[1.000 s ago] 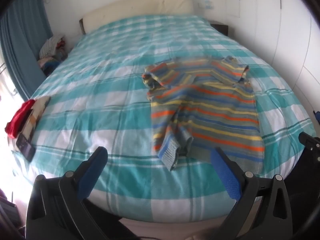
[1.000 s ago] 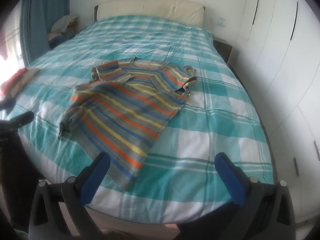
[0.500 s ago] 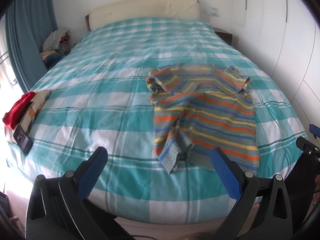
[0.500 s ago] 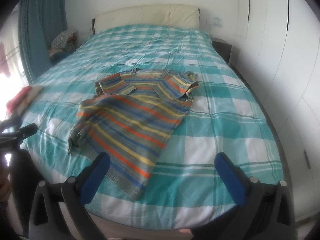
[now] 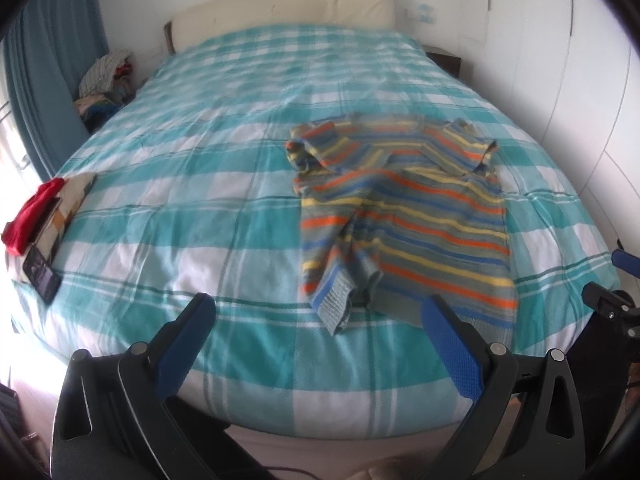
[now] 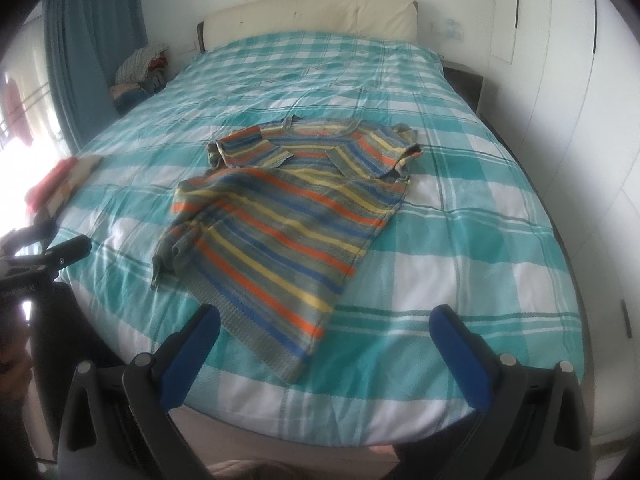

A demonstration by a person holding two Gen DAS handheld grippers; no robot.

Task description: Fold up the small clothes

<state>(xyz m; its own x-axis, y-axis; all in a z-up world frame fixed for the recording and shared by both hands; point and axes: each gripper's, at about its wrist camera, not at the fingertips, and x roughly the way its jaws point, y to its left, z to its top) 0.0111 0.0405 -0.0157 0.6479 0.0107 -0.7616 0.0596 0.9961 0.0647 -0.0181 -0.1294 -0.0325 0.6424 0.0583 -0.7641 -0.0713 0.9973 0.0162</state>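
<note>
You hold both hand-held grippers low at the foot of the bed [image 5: 168, 208], side by side and aimed up its length. Your left hand-held gripper [image 5: 316, 320] is spread wide, released, grasping nothing; your right hand-held gripper [image 6: 326, 330] is the same. The striped shirt [image 6: 280, 216] lies on the checked cover near the foot edge, both sleeves folded inward, its hem just beyond your fingertips, untouched. Small print on the left gripper's body is too blurred to read.

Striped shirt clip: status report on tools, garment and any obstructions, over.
Left tool open, empty. Right tool open, empty. Striped shirt on bed, sleeves folded in, lower left edge rumpled. Nothing between tools and shirt.
</note>
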